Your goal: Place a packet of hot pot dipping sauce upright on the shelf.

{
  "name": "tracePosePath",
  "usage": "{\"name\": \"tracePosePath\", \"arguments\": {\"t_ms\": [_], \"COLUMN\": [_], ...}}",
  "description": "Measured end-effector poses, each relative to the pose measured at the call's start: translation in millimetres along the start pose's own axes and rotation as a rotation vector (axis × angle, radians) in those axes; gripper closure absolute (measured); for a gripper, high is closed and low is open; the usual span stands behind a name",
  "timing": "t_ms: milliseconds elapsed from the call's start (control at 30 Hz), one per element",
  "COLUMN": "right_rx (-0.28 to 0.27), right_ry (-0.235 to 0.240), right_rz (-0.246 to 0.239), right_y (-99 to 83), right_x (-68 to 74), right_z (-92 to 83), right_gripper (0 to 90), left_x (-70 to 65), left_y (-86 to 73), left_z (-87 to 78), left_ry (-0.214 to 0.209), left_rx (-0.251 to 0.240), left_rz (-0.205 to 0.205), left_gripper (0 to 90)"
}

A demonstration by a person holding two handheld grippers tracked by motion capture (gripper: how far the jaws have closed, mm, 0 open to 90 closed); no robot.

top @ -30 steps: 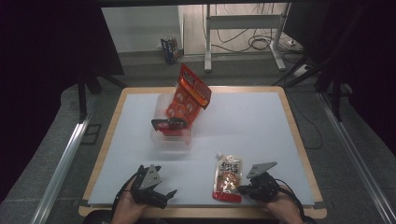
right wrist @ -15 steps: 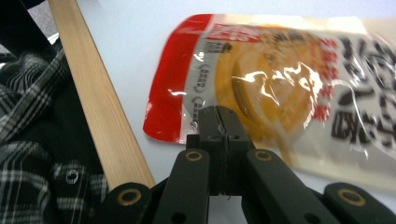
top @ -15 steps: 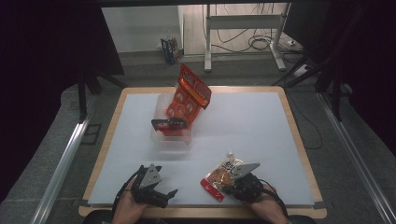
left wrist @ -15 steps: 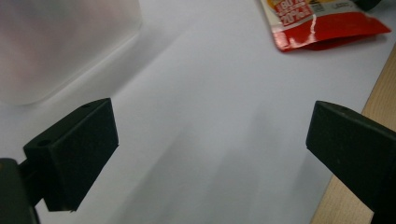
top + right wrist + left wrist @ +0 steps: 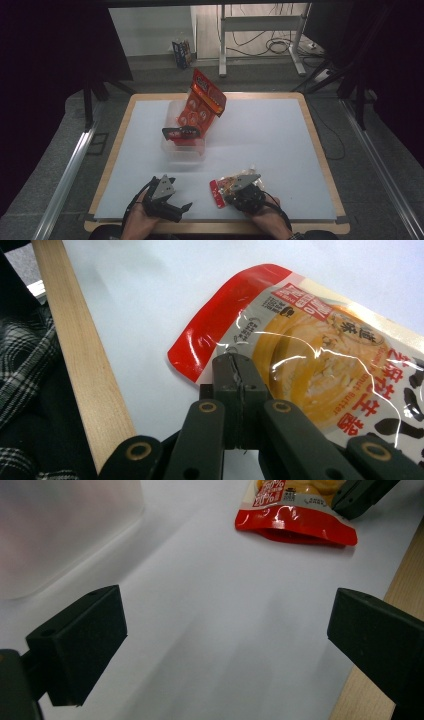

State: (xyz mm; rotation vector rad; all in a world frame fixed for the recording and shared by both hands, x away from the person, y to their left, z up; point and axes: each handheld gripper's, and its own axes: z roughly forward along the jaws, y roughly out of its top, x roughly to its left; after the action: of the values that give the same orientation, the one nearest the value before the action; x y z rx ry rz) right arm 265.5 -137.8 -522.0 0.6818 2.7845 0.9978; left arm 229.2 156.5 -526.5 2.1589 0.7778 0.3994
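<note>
Two snack packets were on record, one stowed and one pending.

High view: a clear plastic container [image 5: 184, 145] stood on the white surface [image 5: 270, 140], serving as landmark. One orange-red packet [image 5: 200, 107] stood tilted inside it, its top leaning above the far rim; a small dark item [image 5: 181, 133] sat at its foot, kind not legible. The second snack packet [image 5: 226, 189] lay nearer the person than the container and off to its right, near the surface's front edge. The right gripper [image 5: 239, 189] was on it; the left gripper [image 5: 181, 209] rested in front of the container, apart from everything.

Left gripper view: jaws spread wide with nothing between them, bare surface below; the container wall [image 5: 65, 530] stood at upper left, the second packet's red end [image 5: 295, 522] beyond.

Right gripper view: jaws clenched together on the packet's edge [image 5: 235, 375], beside its red seal, close to the wooden rim [image 5: 80, 355].

Judgement: roughly half done; the gripped packet remained to be carried to the container and set in.
</note>
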Motion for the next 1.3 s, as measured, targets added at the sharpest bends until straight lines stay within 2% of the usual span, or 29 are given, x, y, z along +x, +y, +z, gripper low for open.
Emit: {"name": "tracePosePath", "arguments": {"t_ms": [133,200,400,533,667,800,933,1133,1300], "right_rx": [-0.009,-0.018,-0.057,-0.066,-0.063,-0.070,-0.081,-0.085,-0.113], "right_ry": [0.028,0.019,-0.032,-0.073,-0.114,-0.146,-0.151,-0.190,-0.179], "right_rz": [-0.003,-0.006,0.002,0.017,0.019,0.018,0.020,0.037,0.085], "right_y": [-0.3,-0.1,-2.9,-6.6,-10.4,-12.8,-16.1,-21.7,-28.2], "right_x": [0.6,1.4,-6.2,-15.0,-21.7,-25.7,-30.7,-37.6,-45.4], "right_z": [-4.5,-8.1,-22.5,-29.8,-33.2,-36.8,-40.5,-46.9,-54.4], "right_gripper": [80.6,74.9,54.2,44.9,36.2,29.5,23.7,15.0,10.3], "left_x": [1.8,1.9,-0.8,-3.8,-8.5,-12.5,-14.7,-18.0,-22.9], "left_y": [1.6,2.9,8.8,14.1,19.9,26.1,32.4,41.0,45.6], "left_z": [-0.9,-0.6,3.2,6.5,14.5,21.7,27.9,40.6,54.8], "left_ry": [0.000,-0.010,-0.067,-0.123,-0.159,-0.193,-0.231,-0.263,-0.268], "left_rx": [-0.003,0.001,-0.008,-0.029,-0.030,-0.041,-0.061,-0.057,-0.040], "left_rz": [-0.012,-0.012,-0.001,0.005,0.032,0.051,0.054,0.080,0.093], "left_gripper": [5.0,8.0,19.3,29.4,36.8,45.1,57.1,89.4,90.0]}}
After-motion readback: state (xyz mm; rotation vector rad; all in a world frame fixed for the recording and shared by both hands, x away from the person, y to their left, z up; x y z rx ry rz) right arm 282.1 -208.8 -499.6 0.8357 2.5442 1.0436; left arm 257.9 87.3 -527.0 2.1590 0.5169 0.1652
